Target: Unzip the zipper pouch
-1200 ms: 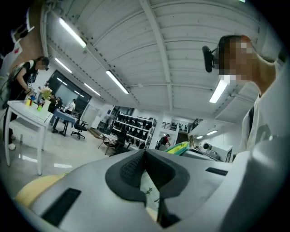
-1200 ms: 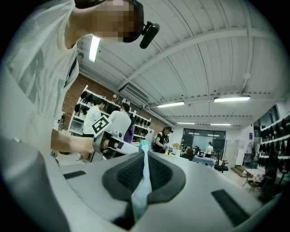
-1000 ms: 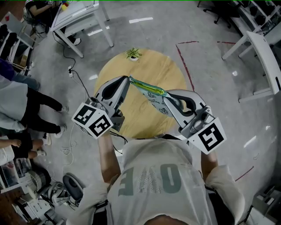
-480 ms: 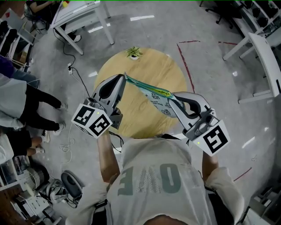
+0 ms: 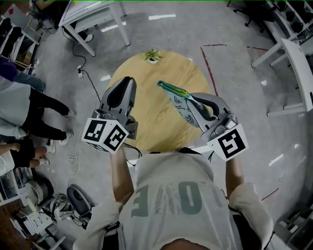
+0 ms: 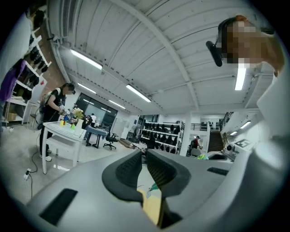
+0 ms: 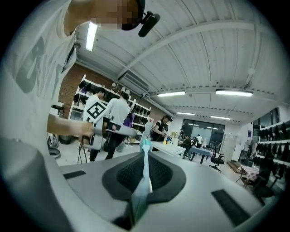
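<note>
The zipper pouch [image 5: 179, 99], pale with a green zipper edge, is held above the round wooden table [image 5: 159, 68]. My right gripper [image 5: 191, 98] is shut on one end of it; in the right gripper view its teal edge [image 7: 144, 174] stands clamped between the pads. The pouch's far end sticks out free toward the upper left. My left gripper [image 5: 128, 80] is off to the left, apart from the pouch. Its jaws stand slightly open in the left gripper view [image 6: 144, 156], with nothing between them. A bit of the pouch [image 6: 152, 186] shows through the gap.
A small potted plant [image 5: 153, 55] stands at the table's far edge. White desks stand at the upper left [image 5: 93, 10] and right [image 5: 295, 54]. People [image 5: 29, 110] stand to the left, and a cable [image 5: 84, 78] lies on the floor.
My left gripper has let go of the pouch's end and drawn away to the left. The pouch, earlier stretched between both grippers, is now held by the right gripper only.
</note>
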The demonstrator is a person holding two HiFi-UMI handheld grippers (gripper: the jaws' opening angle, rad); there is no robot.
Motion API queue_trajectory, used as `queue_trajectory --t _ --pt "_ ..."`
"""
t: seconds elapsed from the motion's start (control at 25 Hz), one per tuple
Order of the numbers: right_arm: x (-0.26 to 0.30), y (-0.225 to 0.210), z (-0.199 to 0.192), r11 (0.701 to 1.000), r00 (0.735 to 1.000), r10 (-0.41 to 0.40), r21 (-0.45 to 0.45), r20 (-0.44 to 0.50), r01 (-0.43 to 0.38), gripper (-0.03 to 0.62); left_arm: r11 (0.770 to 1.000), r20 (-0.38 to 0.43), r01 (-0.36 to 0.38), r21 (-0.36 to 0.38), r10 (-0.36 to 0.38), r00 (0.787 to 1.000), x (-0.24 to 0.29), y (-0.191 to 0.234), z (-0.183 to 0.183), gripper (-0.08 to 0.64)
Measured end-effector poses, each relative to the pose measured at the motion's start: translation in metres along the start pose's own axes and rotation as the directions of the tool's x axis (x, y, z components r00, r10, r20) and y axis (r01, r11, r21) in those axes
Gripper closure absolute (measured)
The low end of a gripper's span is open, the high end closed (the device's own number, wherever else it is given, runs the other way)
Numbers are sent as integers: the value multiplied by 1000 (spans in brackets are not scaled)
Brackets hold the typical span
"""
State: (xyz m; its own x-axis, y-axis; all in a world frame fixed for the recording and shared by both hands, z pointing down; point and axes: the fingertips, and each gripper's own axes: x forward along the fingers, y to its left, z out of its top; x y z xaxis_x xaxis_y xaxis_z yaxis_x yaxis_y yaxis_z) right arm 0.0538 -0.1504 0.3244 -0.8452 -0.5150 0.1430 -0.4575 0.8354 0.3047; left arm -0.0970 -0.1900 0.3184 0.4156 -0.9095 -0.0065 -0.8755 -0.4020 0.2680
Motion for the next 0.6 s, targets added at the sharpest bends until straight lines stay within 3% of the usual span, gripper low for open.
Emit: queue_trajectory --t 0.12,0.36,0.6 --pt "16 -6 -33 998 991 10 -65 -132 -18 560 998 32 -55 -2 55 998 -8 5 1 531" --pt "61 -18 -82 988 964 -4 -149 -265 -37 560 997 45 -60 57 58 997 -21 0 3 532" --pt "95 -23 -121 943 919 -41 -320 -393 -94 560 990 53 -97 107 91 994 -41 -8 7 532"
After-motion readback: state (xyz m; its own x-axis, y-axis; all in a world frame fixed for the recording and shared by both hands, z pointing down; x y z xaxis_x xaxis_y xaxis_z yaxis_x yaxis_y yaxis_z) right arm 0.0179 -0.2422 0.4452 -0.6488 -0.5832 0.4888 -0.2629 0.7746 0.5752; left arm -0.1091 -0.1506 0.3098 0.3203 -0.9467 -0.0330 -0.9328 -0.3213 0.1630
